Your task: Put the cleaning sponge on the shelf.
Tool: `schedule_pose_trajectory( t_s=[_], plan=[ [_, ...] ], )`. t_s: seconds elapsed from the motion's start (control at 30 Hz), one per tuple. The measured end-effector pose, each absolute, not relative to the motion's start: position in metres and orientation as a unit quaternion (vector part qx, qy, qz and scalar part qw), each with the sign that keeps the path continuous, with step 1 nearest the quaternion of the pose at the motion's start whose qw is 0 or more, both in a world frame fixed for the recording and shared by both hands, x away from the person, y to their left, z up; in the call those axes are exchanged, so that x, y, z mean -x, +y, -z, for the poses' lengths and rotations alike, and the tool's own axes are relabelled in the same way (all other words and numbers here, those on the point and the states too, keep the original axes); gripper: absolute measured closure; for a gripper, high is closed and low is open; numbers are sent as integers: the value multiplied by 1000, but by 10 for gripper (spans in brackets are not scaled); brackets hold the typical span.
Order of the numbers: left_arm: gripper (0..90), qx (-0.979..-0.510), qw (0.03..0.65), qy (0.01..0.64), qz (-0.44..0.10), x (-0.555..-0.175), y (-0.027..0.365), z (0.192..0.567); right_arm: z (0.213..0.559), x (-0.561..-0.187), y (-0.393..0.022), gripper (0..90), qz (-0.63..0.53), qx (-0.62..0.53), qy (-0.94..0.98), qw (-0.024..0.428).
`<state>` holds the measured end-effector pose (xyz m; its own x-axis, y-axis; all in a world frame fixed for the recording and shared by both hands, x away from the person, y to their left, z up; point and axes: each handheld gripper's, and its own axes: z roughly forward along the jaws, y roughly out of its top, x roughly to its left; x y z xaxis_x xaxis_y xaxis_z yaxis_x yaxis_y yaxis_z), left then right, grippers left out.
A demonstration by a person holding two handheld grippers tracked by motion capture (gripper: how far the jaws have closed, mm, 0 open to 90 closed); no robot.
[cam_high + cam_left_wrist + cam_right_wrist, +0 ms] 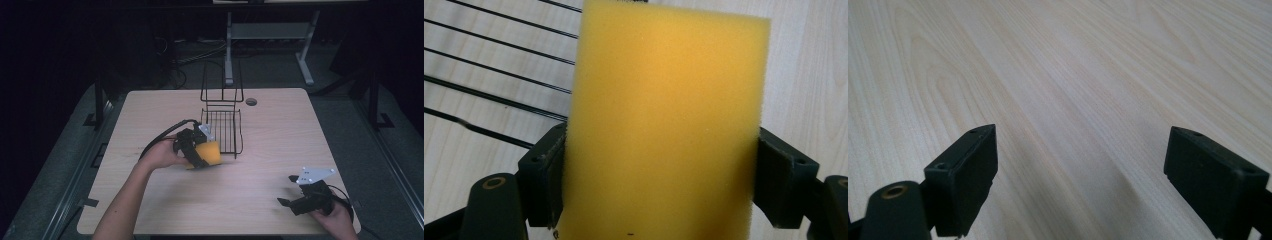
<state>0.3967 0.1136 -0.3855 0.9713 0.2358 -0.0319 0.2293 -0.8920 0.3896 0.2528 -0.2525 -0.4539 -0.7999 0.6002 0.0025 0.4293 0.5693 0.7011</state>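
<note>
Yellow sponge [664, 125] clamped in left gripper [200, 150], probably touching wire rack [222, 131] at 1 o'clock; right gripper [1080, 175] jaws spread, wood table [1073, 75] between them.

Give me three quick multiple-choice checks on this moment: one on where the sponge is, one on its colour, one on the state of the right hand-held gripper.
1. Where is the sponge?
A. lying in the wire rack
B. between the jaws of the left hand-held gripper
C. flat on the table by the right hand

2. What colour is the sponge?
A. yellow-orange
B. blue
C. green

3. How is the right hand-held gripper?
A. shut on the sponge
B. shut on nothing
C. open, with nothing between its jaws

Key: 1 B, both jaws press its sides in the left gripper view, just beside the wire rack. 2 A, it shows yellow-orange in both views. 3 C, its jaws stand wide apart over bare table.
</note>
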Motion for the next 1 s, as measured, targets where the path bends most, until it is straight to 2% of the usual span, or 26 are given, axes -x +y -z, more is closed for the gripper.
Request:
schedule_pose_trajectory(
  t_s=[0.67,1.0],
  plan=[
    [214,-978,178,104,-20,-421,93,375,454,-253,-254,137,-360,-292,878,117],
    [214,-979,180,99,-9,-436,81,378,454,-254,-253,137,-360,-291,879,115]
  ],
)
